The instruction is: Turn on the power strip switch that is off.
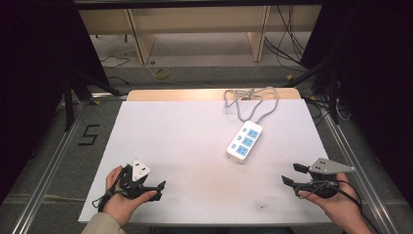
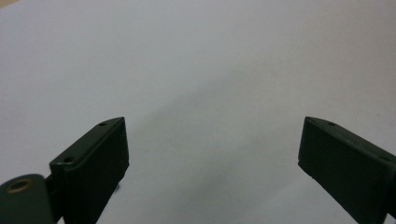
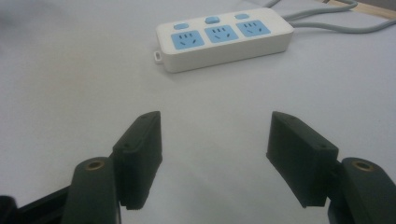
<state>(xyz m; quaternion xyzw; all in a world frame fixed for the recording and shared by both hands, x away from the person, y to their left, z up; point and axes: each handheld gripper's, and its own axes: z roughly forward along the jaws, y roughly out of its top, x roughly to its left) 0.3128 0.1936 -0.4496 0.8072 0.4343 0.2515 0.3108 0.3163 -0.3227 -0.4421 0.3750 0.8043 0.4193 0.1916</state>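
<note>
A white power strip (image 1: 245, 141) with three blue sockets lies right of the table's middle; its grey cable (image 1: 251, 100) coils toward the far edge. In the right gripper view the power strip (image 3: 224, 39) lies ahead of the jaws, apart from them. My right gripper (image 1: 292, 174) rests at the table's front right in a hand, open, with nothing between its fingers (image 3: 140, 154). At the front left my left gripper (image 1: 158, 187) is held low over the sheet, also open and empty; its fingers (image 2: 93, 163) frame only bare white surface.
The table is covered with a white sheet (image 1: 185, 146); a strip of wood (image 1: 195, 94) shows at its far edge. Metal rails (image 1: 48, 165) run along both sides. Beyond the table stand wooden shelf legs (image 1: 139, 41) and loose cables on the floor.
</note>
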